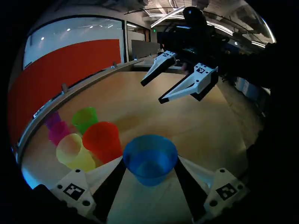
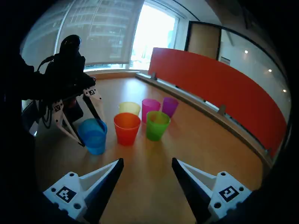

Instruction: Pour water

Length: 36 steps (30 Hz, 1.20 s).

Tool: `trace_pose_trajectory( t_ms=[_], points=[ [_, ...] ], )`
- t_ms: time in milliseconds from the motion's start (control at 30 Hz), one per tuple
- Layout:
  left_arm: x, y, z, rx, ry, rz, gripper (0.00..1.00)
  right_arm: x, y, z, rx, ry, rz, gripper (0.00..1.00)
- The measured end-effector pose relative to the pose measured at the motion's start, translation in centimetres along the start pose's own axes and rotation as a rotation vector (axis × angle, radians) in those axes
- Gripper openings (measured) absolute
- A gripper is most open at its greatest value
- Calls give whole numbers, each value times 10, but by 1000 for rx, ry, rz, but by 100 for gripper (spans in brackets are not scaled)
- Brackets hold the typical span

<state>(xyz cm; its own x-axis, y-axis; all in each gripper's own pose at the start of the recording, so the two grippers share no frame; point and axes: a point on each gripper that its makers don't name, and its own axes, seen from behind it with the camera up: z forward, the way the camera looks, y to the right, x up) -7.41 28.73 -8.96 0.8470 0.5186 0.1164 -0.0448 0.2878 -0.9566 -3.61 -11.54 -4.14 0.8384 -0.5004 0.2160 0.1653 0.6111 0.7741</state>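
view order: right gripper view scanned left to right, then left gripper view
left gripper (image 2: 91, 131): left of frame, held by a dark-sleeved arm, fingers clamped on the two sides of the blue cup
blue cup (image 2: 92, 136): left of centre, upright, base looks to be on the table; this is the likely pour source
orange cup (image 2: 127, 128): just right of the blue cup, upright, front row
yellow cup (image 2: 129, 108): behind the orange one, touching or nearly so, cannot tell which
magenta cup (image 2: 150, 108): centre, back row
green cup (image 2: 157, 125): centre, front row, just beside the orange cup
purple cup (image 2: 170, 105): rightmost of the group, back row
table (image 2: 209, 149): bare wood on the right half of frame
right gripper (image 2: 147, 173): bottom centre, fingers apart, nothing between them
left gripper view, bottom centre: blue cup sits between the left gripper's own fingers, mouth up, inside looks part full of water
left gripper view, upper centre-right: right gripper in the air above the table, fingers spread, empty
done: source cup gripped, judging by the finger contact
left: lift, carry over a receiving cup, tilt, pour; no cup is tilted and no water is in the air
receiving cup: cannot tell which; the orange one is nearest
other cups' contents: too hard to see
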Motion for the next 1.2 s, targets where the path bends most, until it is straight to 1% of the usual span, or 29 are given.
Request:
trace_pose_trajectory(
  t_ms=[300,567,867,1200],
  points=[
    [10,-2,-14,31,54,-43,86,5,3,10,2,7,4,100],
    [18,-6,-32,68,87,-54,86,10,9,24,6,9,8,100],
    [24,-6,-50,101,115,-67,86,16,18,45,13,5,-1,100],
    [26,-9,-66,147,146,-106,86,21,29,74,23,0,0,100]
  ],
)
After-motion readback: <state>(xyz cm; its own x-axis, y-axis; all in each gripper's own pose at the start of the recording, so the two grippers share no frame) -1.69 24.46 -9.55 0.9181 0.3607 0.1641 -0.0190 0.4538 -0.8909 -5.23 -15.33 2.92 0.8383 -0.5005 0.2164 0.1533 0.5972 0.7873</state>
